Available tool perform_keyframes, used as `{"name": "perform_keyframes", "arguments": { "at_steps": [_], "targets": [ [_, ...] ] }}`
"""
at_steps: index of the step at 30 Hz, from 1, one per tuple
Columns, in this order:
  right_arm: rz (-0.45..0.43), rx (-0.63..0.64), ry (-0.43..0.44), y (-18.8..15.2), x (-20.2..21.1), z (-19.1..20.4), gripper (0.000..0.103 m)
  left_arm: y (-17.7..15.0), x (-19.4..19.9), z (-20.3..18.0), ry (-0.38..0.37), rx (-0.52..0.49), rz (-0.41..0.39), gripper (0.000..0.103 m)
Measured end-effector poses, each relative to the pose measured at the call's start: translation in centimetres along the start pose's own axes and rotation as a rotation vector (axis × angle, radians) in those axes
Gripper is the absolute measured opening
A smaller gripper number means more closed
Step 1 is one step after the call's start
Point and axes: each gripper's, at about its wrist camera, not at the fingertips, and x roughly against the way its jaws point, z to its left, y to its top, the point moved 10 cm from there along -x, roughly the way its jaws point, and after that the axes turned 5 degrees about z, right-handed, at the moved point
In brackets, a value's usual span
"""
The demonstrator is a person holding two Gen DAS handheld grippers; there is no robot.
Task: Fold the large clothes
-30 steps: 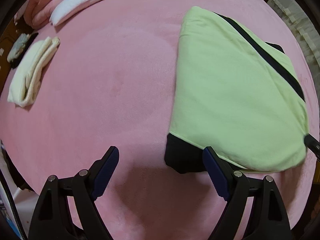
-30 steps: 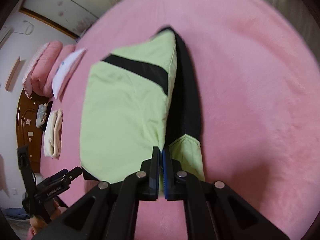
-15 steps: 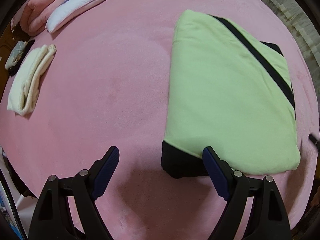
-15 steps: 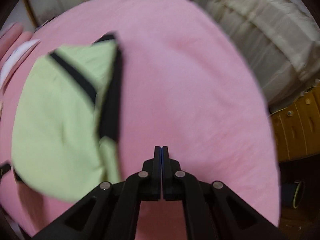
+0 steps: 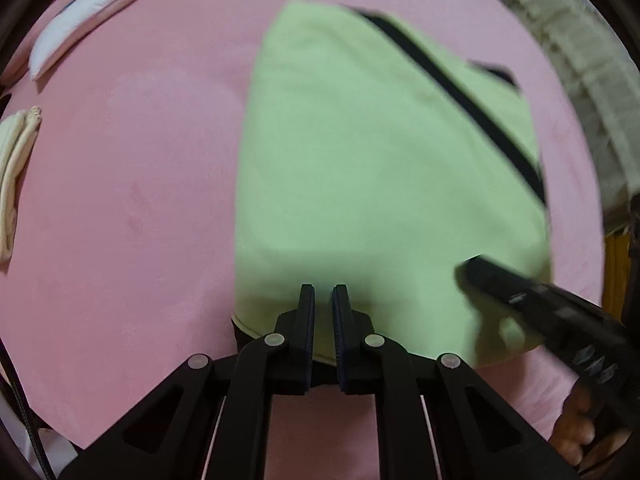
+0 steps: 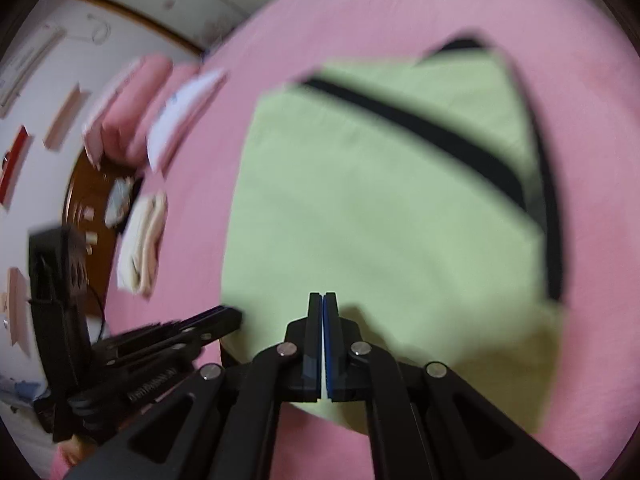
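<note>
Left wrist view shows my left claw nearly together over the near hem of the soft, light green garment lying folded on the pink bed, my right claw pressed together and empty; I'd pinch corners.

**Black linkage grippers with blue pads**

Left gripper: matte black linkage arms, silver pivot screws, dark blue ribbed pads. Right gripper matches; printed white lettering and a thin black cable at lower left of its view.
</note>
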Motion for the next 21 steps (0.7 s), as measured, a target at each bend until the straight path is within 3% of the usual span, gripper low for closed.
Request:
{"name": "perform_keyframes", "arguments": {
  "at_steps": [2, 4, 9, 13, 14, 16, 21],
  "targets": [
    [0.083, 0.011, -0.065, -1.5, -3.0, -1.3, 0.000, -0.8, -1.3, 0.3, 0.000, 0.004, 0.027, 0.007],
    [0.093, -0.017, -0.076, -2.7, -3.6, -2.7, 0.000, -1.6, -2.1, 0.8, 0.016, 0.000, 0.032, 0.004],
    [-0.018, -0.080, -0.223, -3.4, 0.9, -8.6, 0.000, -2.0, -0.6, -0.1, 0.110, -0.101, -0.047, 0.004],
    [-0.089, 0.015, -0.368, -3.2, 4.8, -8.2, 0.000, -0.9, 2.1, 0.7, 0.036, -0.030, -0.105, 0.005],
    [-0.142, 0.051, -0.347, -2.3, 5.8, -7.1, 0.000, -0.3, 2.7, 1.3, 0.010, 0.004, -0.119, 0.005],
    [-0.195, 0.096, -0.191, -0.4, 5.9, -4.0, 0.000, 1.4, 2.9, 2.5, -0.033, 0.060, -0.135, 0.006],
    [-0.113, 0.047, 0.138, 2.5, -0.4, 0.8, 0.000, 7.1, 1.0, 4.9, -0.011, 0.124, -0.122, 0.006]
  ]
}}
